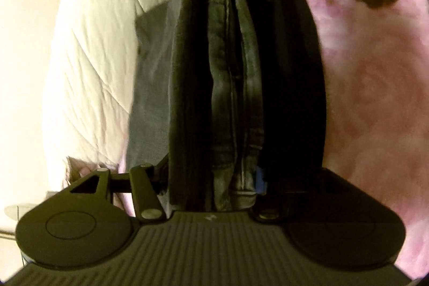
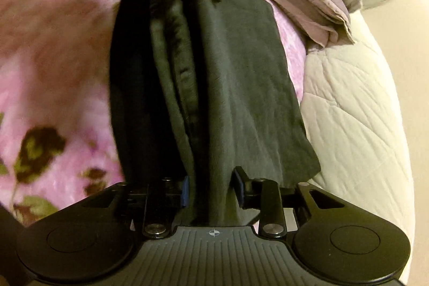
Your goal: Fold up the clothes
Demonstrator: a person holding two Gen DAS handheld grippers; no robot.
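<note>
Step in hand: the fold itself. My left gripper [image 1: 214, 189] is pinched on one end of the dark jeans [image 1: 233, 71], my right gripper [image 2: 211, 189] pinched on the other end; the garment hangs bunched between them over the pink floral blanket [image 1: 375, 71], beside the white quilt [image 2: 348, 111]. A grey cloth [image 2: 254, 98] lies beneath (possibly already folded, I cannot tell). Next move, in my judgement: lower both ends level and lay the layers flat before letting go.
</note>
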